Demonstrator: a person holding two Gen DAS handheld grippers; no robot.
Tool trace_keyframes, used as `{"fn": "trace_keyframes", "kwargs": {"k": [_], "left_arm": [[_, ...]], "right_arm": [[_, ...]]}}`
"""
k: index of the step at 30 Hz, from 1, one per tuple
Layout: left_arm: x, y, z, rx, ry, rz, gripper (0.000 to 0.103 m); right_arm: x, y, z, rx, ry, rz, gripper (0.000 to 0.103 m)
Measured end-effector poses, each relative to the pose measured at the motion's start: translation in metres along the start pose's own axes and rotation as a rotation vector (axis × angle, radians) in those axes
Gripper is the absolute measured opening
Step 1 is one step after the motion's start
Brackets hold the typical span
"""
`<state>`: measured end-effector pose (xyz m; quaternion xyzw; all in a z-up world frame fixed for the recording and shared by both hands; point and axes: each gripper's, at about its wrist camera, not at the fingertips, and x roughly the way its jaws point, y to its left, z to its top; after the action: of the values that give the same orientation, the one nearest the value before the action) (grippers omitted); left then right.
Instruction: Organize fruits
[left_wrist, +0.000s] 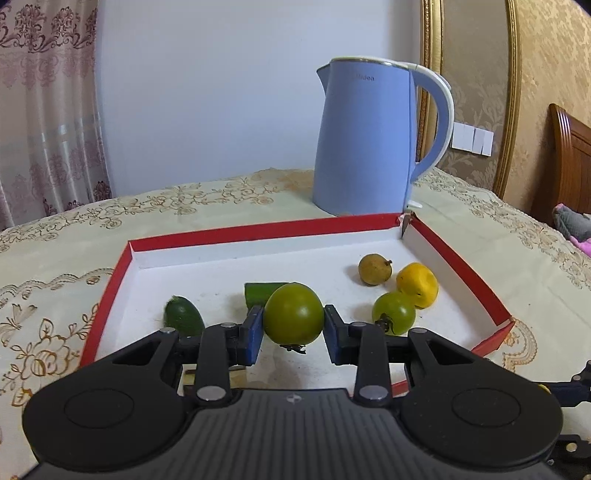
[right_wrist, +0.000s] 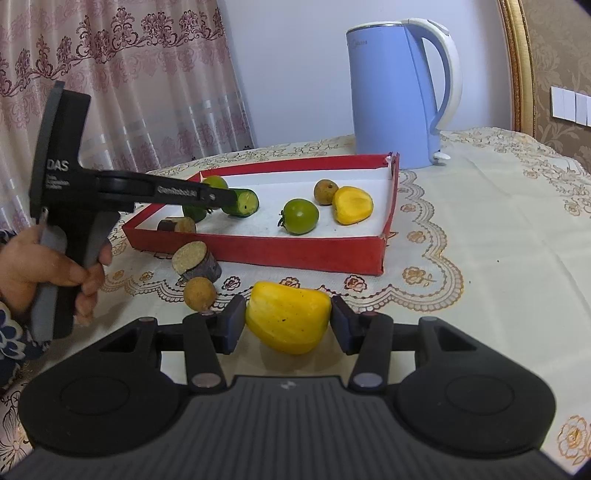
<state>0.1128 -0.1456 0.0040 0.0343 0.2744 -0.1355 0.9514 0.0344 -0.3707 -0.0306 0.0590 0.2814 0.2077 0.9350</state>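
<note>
In the left wrist view my left gripper (left_wrist: 293, 326) is shut on a round green fruit (left_wrist: 293, 313), holding it over the near part of the red tray (left_wrist: 258, 229). Inside the tray lie two cucumber pieces (left_wrist: 184, 316), a brown longan (left_wrist: 375, 268), a yellow fruit piece (left_wrist: 417, 285) and a second green fruit (left_wrist: 393, 313). In the right wrist view my right gripper (right_wrist: 289, 326) is shut on another yellow fruit piece (right_wrist: 288, 317), low over the tablecloth in front of the tray (right_wrist: 295, 253). The left gripper (right_wrist: 218, 197) reaches over the tray's left end, held by a hand (right_wrist: 55, 273).
A blue kettle (left_wrist: 365, 136) stands just behind the tray. On the cloth left of my right gripper lie a brown log-like piece (right_wrist: 197, 260) and a longan (right_wrist: 199, 293); another log piece (right_wrist: 177, 224) sits in the tray's near left corner. A curtain hangs at the left.
</note>
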Motion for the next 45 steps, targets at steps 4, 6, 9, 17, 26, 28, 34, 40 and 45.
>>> {"fn": "trace_keyframes", "kwargs": {"k": [4, 6, 9, 17, 26, 28, 34, 40, 45], "left_arm": [[0.002, 0.002, -0.003, -0.005, -0.002, 0.003, 0.033], [0.002, 0.004, -0.002, -0.011, -0.007, 0.001, 0.033], [0.003, 0.006, -0.004, -0.021, -0.005, -0.009, 0.033], [0.005, 0.007, -0.003, -0.023, 0.000, -0.023, 0.033], [-0.004, 0.012, 0.033, 0.095, -0.032, -0.002, 0.033], [-0.006, 0.015, 0.039, 0.107, -0.042, 0.014, 0.033], [0.006, 0.006, 0.011, 0.124, 0.000, 0.010, 0.033], [0.011, 0.005, -0.002, 0.106, 0.009, -0.004, 0.033], [0.020, 0.010, -0.008, 0.089, 0.032, -0.003, 0.033]], "right_arm": [[0.002, 0.001, 0.000, -0.009, 0.010, -0.001, 0.047], [0.003, 0.002, 0.000, -0.011, 0.016, -0.001, 0.047], [0.003, 0.001, 0.000, -0.008, 0.021, -0.002, 0.047], [0.004, 0.002, 0.001, -0.008, 0.028, -0.009, 0.047], [0.005, 0.001, 0.001, -0.003, 0.028, 0.000, 0.047], [0.005, 0.001, 0.001, -0.004, 0.030, 0.000, 0.047], [0.005, 0.002, 0.000, -0.011, 0.031, 0.000, 0.047], [0.005, 0.003, 0.000, -0.016, 0.031, -0.005, 0.047], [0.005, 0.004, 0.000, -0.024, 0.032, -0.017, 0.047]]}}
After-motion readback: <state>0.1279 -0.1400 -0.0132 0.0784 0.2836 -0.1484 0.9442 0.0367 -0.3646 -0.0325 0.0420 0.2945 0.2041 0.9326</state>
